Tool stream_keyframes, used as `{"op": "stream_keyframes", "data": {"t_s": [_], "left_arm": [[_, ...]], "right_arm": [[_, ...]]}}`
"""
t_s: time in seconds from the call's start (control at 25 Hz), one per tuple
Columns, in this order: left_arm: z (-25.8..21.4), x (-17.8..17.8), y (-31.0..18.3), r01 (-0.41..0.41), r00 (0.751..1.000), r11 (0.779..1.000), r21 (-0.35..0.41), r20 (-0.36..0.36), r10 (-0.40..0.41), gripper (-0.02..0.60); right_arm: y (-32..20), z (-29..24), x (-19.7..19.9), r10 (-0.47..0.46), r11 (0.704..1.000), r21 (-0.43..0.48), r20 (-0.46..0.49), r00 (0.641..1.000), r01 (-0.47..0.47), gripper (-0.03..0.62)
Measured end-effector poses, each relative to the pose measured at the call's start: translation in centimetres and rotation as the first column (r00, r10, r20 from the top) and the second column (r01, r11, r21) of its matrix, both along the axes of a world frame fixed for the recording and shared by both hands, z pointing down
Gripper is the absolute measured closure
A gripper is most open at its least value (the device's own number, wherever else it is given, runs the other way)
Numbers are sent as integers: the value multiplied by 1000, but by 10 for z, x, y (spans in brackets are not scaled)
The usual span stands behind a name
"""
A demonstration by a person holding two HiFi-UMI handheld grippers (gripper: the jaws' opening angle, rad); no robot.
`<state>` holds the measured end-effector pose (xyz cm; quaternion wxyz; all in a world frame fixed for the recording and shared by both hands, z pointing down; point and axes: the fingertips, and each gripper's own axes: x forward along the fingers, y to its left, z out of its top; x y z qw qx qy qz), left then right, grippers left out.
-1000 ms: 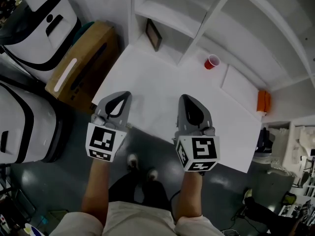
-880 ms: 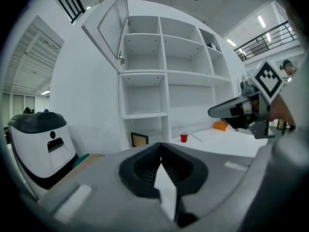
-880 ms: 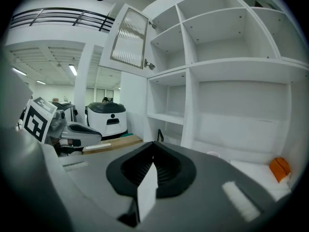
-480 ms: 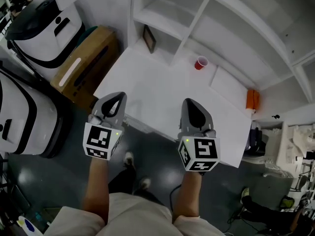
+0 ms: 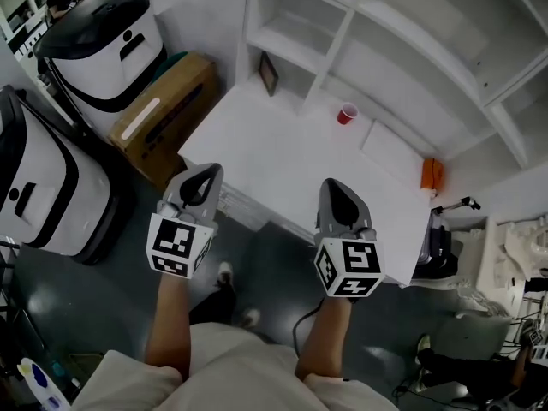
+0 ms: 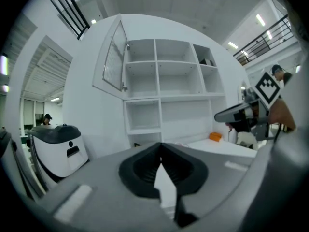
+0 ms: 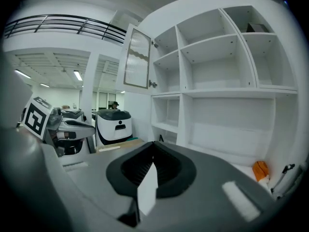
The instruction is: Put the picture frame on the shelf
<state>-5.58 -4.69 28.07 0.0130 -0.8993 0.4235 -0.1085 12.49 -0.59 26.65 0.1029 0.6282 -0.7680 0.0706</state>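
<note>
1. Over the last second both grippers have risen and travelled together. The head view has widened with them, so more of the shelf (image 5: 295, 41) shows and the white surface (image 5: 257, 152) looks smaller.
2. The left gripper (image 5: 204, 176) has its jaws closed together on nothing. The right gripper (image 5: 335, 193) is the same, pressed shut and empty.
3. The picture frame (image 5: 269, 74) has not shifted. It leans upright at the surface's far left corner, under the lowest shelf board, at about 1 o'clock from the left gripper and 11 o'clock from the right.
4. A red cup (image 5: 346, 114) stands at 12 o'clock from the right gripper, well apart from the frame.
5. I judge this an approach only: the frame is untouched, so a gripper must open its jaws, reach it, and lift it onto a shelf board.
</note>
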Motion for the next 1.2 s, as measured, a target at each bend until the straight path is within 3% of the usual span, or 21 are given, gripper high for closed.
{"op": "stream_keyframes", "data": {"t_s": [0.56,0.84,1.2], "left_arm": [[-60,4,107,-39,999,994,100,-13,41,578],[-95,12,151,-61,998,980,191,35,55,578],[-120,9,195,-85,996,965,246,30,80,578]], "right_arm": [[94,-64,-22,-89,992,85,-65,994,94,597],[141,-93,-25,-102,985,130,-97,990,114,597],[183,-110,-37,-145,973,156,-143,979,168,589]]}}
